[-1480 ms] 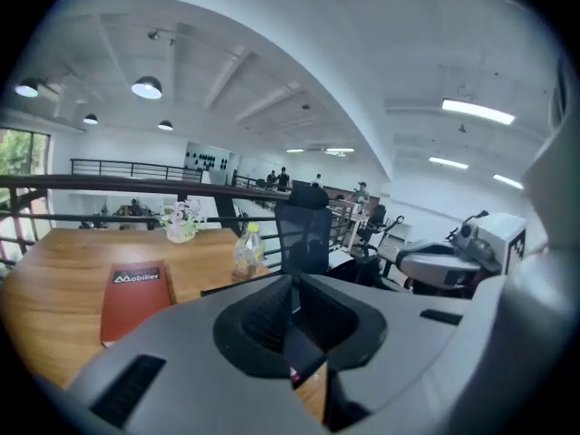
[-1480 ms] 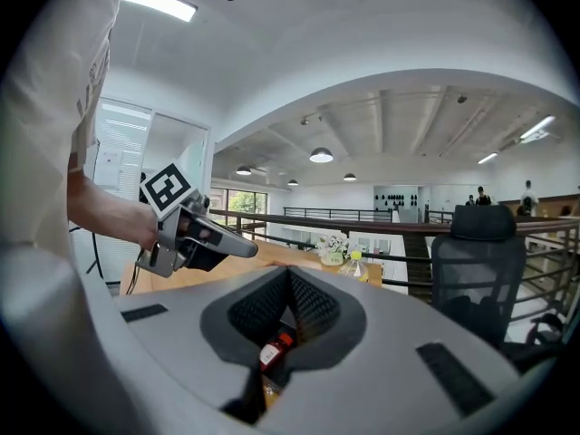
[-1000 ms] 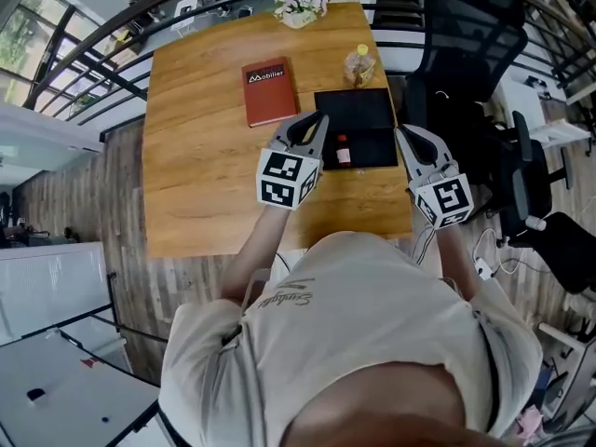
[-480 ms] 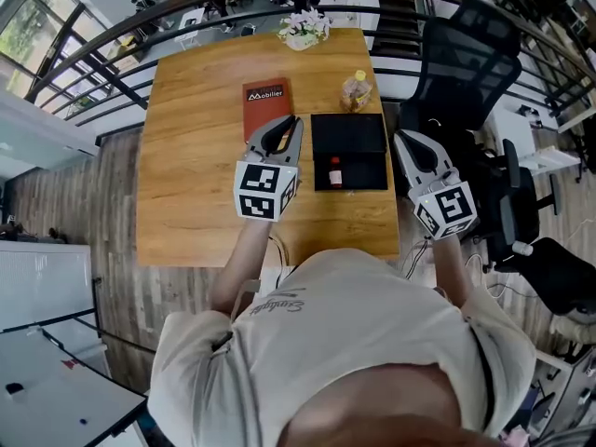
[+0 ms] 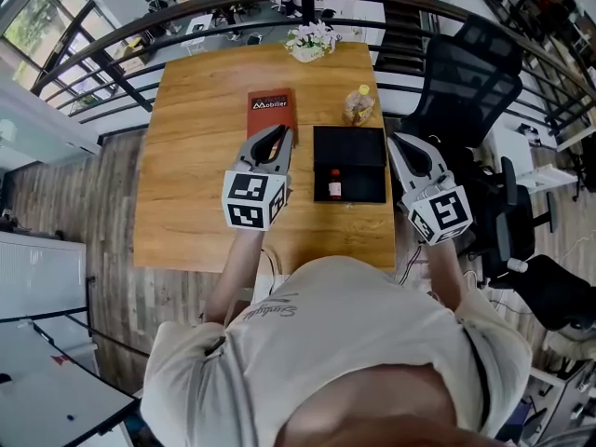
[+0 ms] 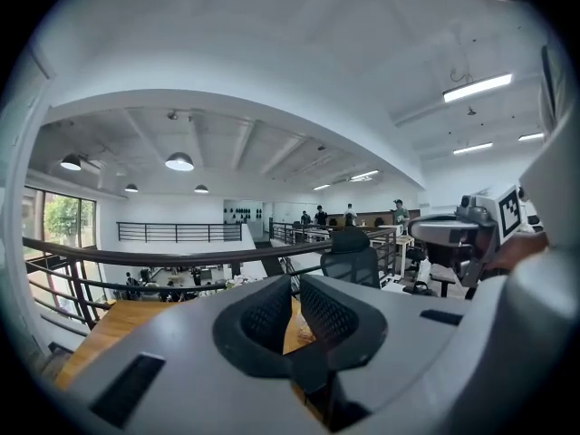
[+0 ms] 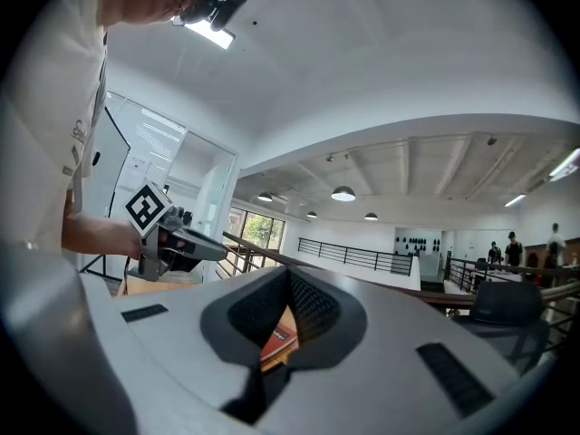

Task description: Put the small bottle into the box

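Observation:
The small bottle (image 5: 334, 186), clear with a red cap, lies inside the open black box (image 5: 352, 147) on the wooden table (image 5: 196, 156). My left gripper (image 5: 282, 131) hovers left of the box, shut and empty. My right gripper (image 5: 395, 142) hangs just off the box's right side, also shut with nothing in it. Both are lifted well above the table and apart from the bottle. In the left gripper view the closed jaws (image 6: 294, 284) face the room; the right gripper view shows its jaws (image 7: 288, 275) meeting, with the red book seen below them.
A red book (image 5: 271, 110) lies behind the left gripper. A jar with a yellow lid (image 5: 358, 107) stands behind the box, and flowers (image 5: 314, 40) sit at the table's far edge. A black office chair (image 5: 466, 73) stands to the right, and a railing (image 5: 112, 63) runs around the table.
Both grippers have drawn back toward me and risen; the left one has moved left, away from the box. The bottle stays in the box.

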`<state>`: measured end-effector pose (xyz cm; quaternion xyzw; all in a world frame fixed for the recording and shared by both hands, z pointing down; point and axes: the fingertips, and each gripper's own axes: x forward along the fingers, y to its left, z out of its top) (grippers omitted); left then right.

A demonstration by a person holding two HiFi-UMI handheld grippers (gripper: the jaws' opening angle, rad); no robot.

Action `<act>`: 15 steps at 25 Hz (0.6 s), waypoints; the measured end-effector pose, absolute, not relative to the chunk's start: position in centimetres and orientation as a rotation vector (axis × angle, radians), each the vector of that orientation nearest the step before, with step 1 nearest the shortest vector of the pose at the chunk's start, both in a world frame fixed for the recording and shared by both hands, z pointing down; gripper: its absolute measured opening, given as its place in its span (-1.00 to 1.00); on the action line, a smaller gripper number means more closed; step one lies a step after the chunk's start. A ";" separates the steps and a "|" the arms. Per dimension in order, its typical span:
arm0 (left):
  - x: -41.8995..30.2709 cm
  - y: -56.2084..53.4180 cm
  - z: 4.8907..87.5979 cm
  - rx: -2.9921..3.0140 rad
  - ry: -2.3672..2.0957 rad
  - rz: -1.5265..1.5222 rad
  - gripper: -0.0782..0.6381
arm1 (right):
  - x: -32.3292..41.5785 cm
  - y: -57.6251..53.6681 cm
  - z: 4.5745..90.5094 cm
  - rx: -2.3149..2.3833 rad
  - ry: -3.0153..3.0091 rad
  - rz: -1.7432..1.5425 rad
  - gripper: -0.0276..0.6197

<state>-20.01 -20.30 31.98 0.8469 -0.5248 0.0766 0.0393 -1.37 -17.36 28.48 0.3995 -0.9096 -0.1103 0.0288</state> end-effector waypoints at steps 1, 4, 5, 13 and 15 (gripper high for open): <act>-20.1 -20.3 31.7 2.599 -1.609 0.223 -0.67 | -1.5 -17.3 28.5 1.237 -2.809 -0.336 -0.93; -19.9 -20.2 31.5 2.607 -1.599 0.214 -0.67 | -1.9 -17.1 28.9 1.235 -2.816 -0.313 -0.93; -19.8 -20.1 31.7 2.607 -1.593 0.216 -0.67 | -2.0 -17.0 29.2 1.227 -2.816 -0.304 -0.93; -20.2 -19.5 33.7 2.586 -1.537 0.249 -0.68 | -3.0 -16.0 30.5 1.191 -2.831 -0.263 -0.93; -20.4 -19.4 33.9 2.585 -1.524 0.232 -0.67 | -3.5 -15.7 30.7 1.181 -2.825 -0.275 -0.93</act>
